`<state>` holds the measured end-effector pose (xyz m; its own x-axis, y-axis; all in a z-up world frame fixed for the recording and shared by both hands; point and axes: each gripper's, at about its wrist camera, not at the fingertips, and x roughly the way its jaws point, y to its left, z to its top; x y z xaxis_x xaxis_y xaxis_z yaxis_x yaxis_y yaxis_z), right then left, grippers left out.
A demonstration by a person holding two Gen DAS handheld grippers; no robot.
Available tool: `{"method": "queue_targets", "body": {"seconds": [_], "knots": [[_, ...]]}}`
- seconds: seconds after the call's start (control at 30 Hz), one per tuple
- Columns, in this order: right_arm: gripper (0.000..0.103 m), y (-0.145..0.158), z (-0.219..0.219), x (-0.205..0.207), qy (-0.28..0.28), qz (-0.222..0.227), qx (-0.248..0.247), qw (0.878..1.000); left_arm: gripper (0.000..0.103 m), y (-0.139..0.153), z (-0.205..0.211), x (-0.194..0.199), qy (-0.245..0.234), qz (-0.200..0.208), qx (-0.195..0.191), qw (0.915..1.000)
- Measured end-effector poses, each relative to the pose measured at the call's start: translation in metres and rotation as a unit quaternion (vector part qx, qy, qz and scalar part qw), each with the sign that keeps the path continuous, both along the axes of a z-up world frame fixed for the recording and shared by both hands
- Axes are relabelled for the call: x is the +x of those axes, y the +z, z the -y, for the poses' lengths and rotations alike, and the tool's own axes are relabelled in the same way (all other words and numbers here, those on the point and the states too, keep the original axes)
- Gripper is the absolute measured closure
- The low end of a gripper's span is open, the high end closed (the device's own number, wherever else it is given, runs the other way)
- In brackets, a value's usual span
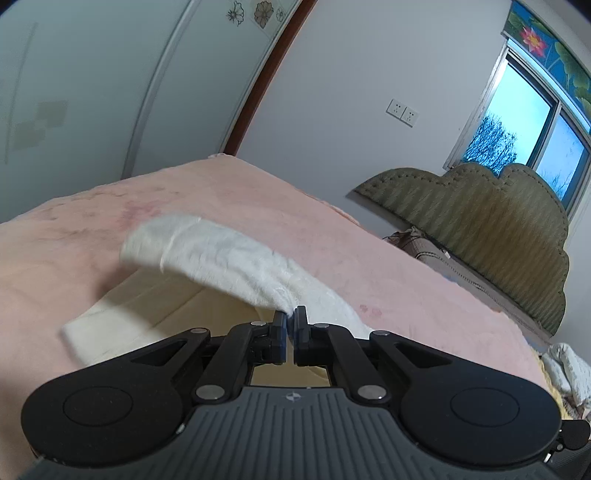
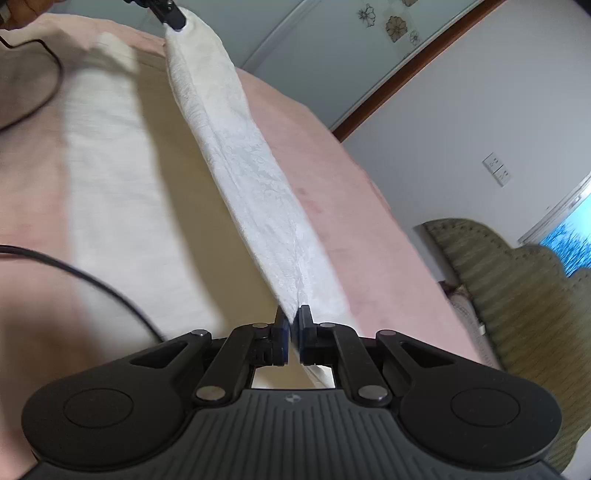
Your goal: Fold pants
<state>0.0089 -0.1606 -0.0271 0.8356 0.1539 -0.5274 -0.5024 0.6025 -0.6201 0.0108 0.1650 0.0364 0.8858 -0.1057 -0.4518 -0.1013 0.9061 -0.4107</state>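
we've got both grippers, left [image 1: 290,317] & right [image 2: 293,317], clamped on the white pants [image 2: 236,155], edge lifted off the pink bed [image 1: 240,192] mid-fold; next we'd carry it across & lay flat.

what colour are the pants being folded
White, with a faint embossed floral texture; the pants show best in the right wrist view.

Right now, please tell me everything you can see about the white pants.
The white pants of soft patterned fabric are partly lifted off the pink bed cover. One edge is stretched in a taut band between the two grippers: the right gripper is shut on the near end, the left gripper on the far end. The rest lies flat on the cover, blurred. A black cable runs beside it.
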Motion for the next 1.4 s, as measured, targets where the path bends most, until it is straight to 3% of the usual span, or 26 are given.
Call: {"method": "queue_targets", "body": {"seconds": [0.2, 0.3, 0.47, 0.6, 0.67, 0.8, 1.0, 1.03, 1.13, 1.27, 1.33, 1.4], "knots": [[0.098, -0.013, -0.003, -0.02, -0.008, -0.031, 0.024, 0.999, 0.099, -0.023, -0.009, -0.015, 0.003, -0.062, -0.009, 0.998], [0.098, -0.017, -0.006, -0.031, -0.006, -0.034, 0.025, 0.999, 0.099, -0.025, -0.013, -0.021, 0.01, -0.067, -0.007, 0.9977], [0.098, -0.016, -0.009, -0.054, 0.005, -0.051, 0.056, 0.997, 0.099, -0.019, -0.007, -0.028, 0.017, -0.041, 0.047, 0.9979], [0.098, -0.022, -0.011, -0.054, 0.011, -0.065, 0.052, 0.996, 0.099, -0.037, -0.002, -0.015, 0.018, -0.096, 0.073, 0.9925], [0.098, -0.02, -0.01, -0.057, 0.008, -0.069, 0.063, 0.996, 0.098, -0.044, -0.006, -0.015, 0.02, -0.107, 0.065, 0.9919], [0.097, -0.021, -0.008, -0.051, -0.002, -0.081, 0.083, 0.993, 0.095, -0.048, -0.008, -0.015, 0.019, -0.115, 0.075, 0.9903], [0.089, -0.022, -0.008, -0.064, -0.021, -0.051, 0.08, 0.995, 0.072, -0.037, -0.003, -0.024, 0.025, -0.123, 0.117, 0.9852], [0.087, -0.018, -0.004, -0.068, -0.024, -0.054, 0.088, 0.994, 0.072, -0.034, -0.003, -0.027, 0.03, -0.121, 0.124, 0.9844], [0.086, 0.0, 0.024, -0.077, -0.033, -0.085, 0.157, 0.983, 0.073, -0.024, -0.002, -0.037, 0.047, -0.109, 0.142, 0.9828], [0.086, 0.014, 0.072, -0.078, -0.111, -0.061, 0.234, 0.964, 0.073, -0.006, 0.006, -0.043, 0.051, -0.076, 0.144, 0.9854], [0.086, 0.014, 0.104, -0.074, -0.182, -0.045, 0.283, 0.941, 0.072, 0.0, 0.02, -0.036, 0.024, -0.054, 0.139, 0.9886], [0.086, 0.007, 0.142, -0.071, -0.258, -0.042, 0.336, 0.905, 0.072, 0.001, 0.041, -0.022, -0.02, -0.046, 0.132, 0.9899]]}}
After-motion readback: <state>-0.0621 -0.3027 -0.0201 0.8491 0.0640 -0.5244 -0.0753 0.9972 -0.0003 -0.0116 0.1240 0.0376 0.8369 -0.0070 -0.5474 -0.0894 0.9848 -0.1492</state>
